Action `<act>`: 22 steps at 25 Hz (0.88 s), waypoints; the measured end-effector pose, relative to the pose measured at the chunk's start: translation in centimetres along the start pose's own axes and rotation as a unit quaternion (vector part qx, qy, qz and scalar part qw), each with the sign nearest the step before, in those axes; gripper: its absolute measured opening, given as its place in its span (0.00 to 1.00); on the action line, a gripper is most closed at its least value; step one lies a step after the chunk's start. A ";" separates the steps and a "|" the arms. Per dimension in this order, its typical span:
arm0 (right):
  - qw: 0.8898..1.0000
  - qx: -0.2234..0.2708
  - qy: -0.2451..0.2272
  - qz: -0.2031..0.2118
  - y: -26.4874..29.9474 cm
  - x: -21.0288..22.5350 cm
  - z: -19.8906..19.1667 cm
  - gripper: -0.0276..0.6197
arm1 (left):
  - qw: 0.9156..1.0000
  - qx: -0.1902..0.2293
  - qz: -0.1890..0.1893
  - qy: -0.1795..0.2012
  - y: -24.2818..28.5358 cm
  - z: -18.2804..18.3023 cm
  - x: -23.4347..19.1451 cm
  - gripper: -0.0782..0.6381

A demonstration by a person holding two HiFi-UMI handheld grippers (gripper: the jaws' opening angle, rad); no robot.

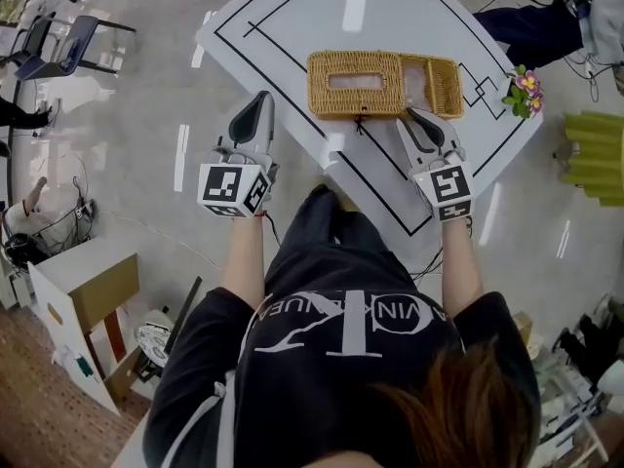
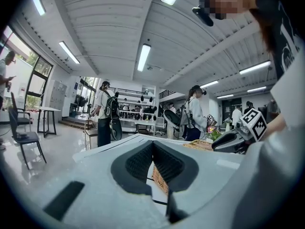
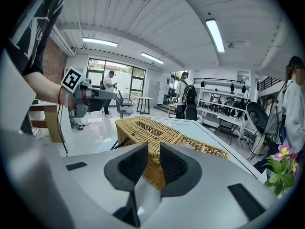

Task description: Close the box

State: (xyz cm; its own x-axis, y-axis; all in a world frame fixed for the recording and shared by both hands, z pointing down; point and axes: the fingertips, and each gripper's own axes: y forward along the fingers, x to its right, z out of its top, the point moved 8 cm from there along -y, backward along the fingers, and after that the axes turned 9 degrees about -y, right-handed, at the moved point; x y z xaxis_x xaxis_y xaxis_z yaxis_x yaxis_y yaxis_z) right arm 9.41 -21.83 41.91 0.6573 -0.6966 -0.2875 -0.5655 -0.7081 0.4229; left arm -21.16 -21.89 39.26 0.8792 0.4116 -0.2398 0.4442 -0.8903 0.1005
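A wicker box (image 1: 356, 84) stands on the white table (image 1: 292, 27); its taller left part has a slot in its top. A lower wicker part (image 1: 436, 81) lies flat against its right side, inside up. My right gripper (image 1: 409, 113) points at the box's near edge, where the two parts meet. In the right gripper view the box (image 3: 143, 130) fills the space just beyond that gripper (image 3: 153, 149), whose jaws stand narrowly open with nothing between them. My left gripper (image 1: 261, 97) hovers left of the box over the table's near-left edge, and looks shut and empty in its own view (image 2: 152, 144).
A small pot of flowers (image 1: 525, 91) sits at the table's right corner, with a green object (image 1: 595, 154) beyond it on the floor. Chairs (image 1: 58, 47) stand at the far left and a white cabinet (image 1: 88, 300) at the near left. Several people stand in the background.
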 end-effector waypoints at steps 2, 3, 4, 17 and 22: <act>1.000 0.011 0.014 -0.006 -0.1 0.4 0.4 0.16 | 1.000 0.003 0.000 0.002 0.0 0.2 0.1 0.12; 1.000 0.016 0.021 -0.010 -0.2 0.5 0.5 0.14 | 1.000 0.004 -0.001 0.003 0.0 0.3 0.1 0.12; 0.999 0.022 0.029 -0.014 -0.3 0.8 0.7 0.11 | 1.000 0.005 -0.002 0.004 0.0 0.4 0.1 0.12; 0.990 0.083 0.091 -0.068 -2.1 4.0 2.0 0.04 | 1.000 0.027 0.002 0.013 -0.2 2.2 0.2 0.12; 0.985 0.104 0.104 -0.085 -2.8 5.0 2.8 0.04 | 0.999 0.037 0.000 0.018 -0.2 3.0 0.3 0.12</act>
State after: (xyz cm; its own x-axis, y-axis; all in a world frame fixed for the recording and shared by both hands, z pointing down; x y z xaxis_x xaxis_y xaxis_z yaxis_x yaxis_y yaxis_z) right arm 12.92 -23.67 36.85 0.8270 -0.5426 -0.1470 -0.5144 -0.8359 0.1914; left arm -21.54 -22.16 36.24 0.8856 0.4170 -0.2046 0.4313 -0.9017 0.0292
